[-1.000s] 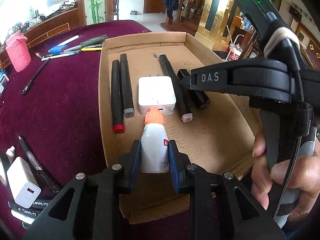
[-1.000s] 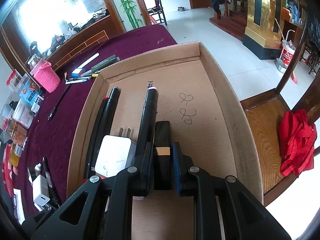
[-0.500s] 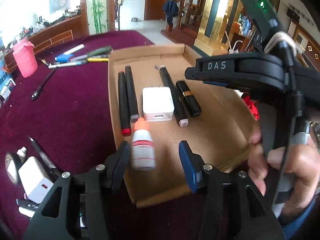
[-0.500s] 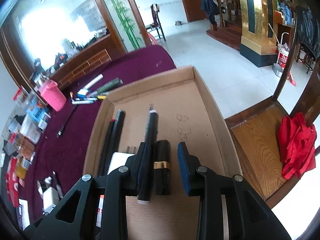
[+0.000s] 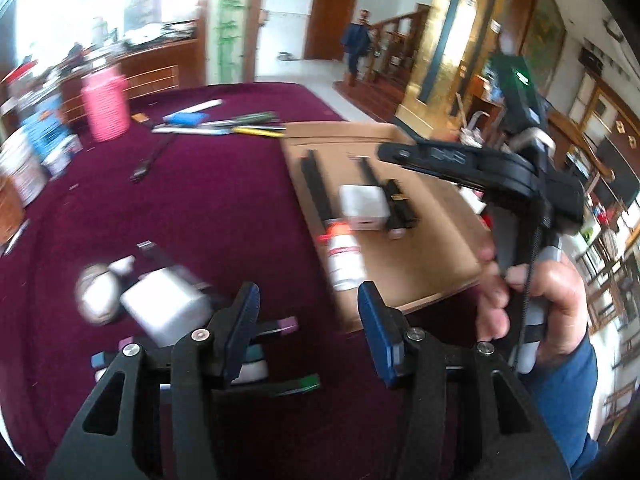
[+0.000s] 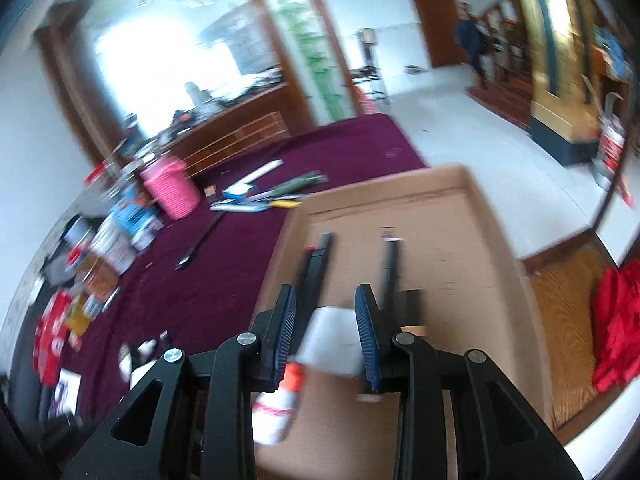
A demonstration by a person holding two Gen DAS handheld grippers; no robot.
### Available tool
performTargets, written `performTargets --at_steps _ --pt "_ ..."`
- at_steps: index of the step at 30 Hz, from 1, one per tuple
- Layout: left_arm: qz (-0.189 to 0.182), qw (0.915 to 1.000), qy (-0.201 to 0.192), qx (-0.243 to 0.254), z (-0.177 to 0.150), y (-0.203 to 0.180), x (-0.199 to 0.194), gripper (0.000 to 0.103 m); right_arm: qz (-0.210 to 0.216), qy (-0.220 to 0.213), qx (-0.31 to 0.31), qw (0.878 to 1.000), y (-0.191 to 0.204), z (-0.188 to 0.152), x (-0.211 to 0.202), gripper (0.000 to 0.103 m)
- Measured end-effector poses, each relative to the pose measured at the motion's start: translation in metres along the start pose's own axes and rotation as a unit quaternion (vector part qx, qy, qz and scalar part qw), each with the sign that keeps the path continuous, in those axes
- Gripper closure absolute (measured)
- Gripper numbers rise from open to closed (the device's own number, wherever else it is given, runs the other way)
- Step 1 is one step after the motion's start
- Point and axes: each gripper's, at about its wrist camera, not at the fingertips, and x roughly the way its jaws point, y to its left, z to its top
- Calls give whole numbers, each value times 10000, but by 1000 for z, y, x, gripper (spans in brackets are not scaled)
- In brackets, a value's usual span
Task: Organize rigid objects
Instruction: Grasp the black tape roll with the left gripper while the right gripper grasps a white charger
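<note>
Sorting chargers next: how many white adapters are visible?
2: boxed adapter in the cardboard box; loose adapter on the maroon cloth. More may be hidden.

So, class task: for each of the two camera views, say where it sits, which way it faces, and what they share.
Left wrist: on the left gripper, facing down over the maroon tablecloth; the hand holding the right gripper shows.
Right wrist: on the right gripper, facing down into the cardboard box; only its open fingers show.
Shared: box, white charger, orange-capped bottle, pink holder.
</note>
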Motion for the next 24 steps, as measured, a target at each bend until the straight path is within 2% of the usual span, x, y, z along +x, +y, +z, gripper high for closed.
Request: performTargets --at_steps 2,5,7,10,13,16,19,21,24 --pt "113 9997 61 -205 -5 30 -8 53 297 83 -296 9991 22 -6 4 76" --pt "495 9967 51 -637 -12 82 -17 53 618 236 -518 9965 43 -14 11 76" --pt "741 9936 105 -852 -15 109 -17 39 679 294 -736 9945 56 -20 15 76" --pt "802 9894 252 -1183 -17 141 -10 36 719 391 -946 9922 68 -28 22 76" --pt "649 9881 485 -1306 -16 155 6 36 689 443 -1027 9913 73 -32 26 76" --pt "908 9840 659 -1387 -14 160 27 36 667 474 -1027 9913 72 -35 25 76" --pt "935 9816 719 -1501 -11 166 42 36 676 494 -1046 9910 73 -37 25 76" --pt "819 9815 771 -1552 -9 168 47 36 689 524 -1090 9903 75 -38 26 76" --pt "961 9810 745 -1514 -5 168 57 36 696 553 -1168 9892 80 -41 27 76"
